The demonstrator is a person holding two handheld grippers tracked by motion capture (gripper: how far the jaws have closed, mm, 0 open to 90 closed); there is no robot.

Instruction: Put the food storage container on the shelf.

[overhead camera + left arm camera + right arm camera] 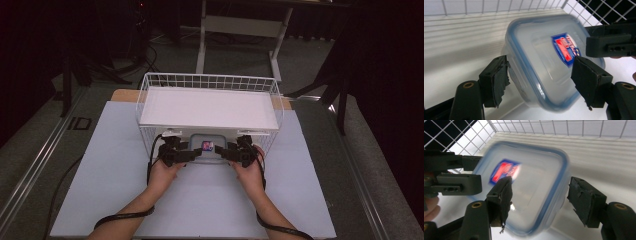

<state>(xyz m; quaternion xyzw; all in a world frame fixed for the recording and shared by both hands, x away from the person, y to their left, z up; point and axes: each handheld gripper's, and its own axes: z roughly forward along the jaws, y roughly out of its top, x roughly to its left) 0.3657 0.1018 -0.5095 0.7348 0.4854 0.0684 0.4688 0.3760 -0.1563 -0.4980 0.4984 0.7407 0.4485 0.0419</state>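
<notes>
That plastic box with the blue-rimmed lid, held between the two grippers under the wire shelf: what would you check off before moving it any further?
1. Left gripper straddles the box: ok, one pad on each side.
2. Right gripper straddles the box: ok, at the opposite end.
3. Pads actually pressing the box: cannot tell; small gaps seem to show.
4. Lid seated all round: cannot tell, the picture is blurred.
5. Box clear of the wire basket shelf above: cannot tell.
6. White table in front free for landing: ok.
</notes>
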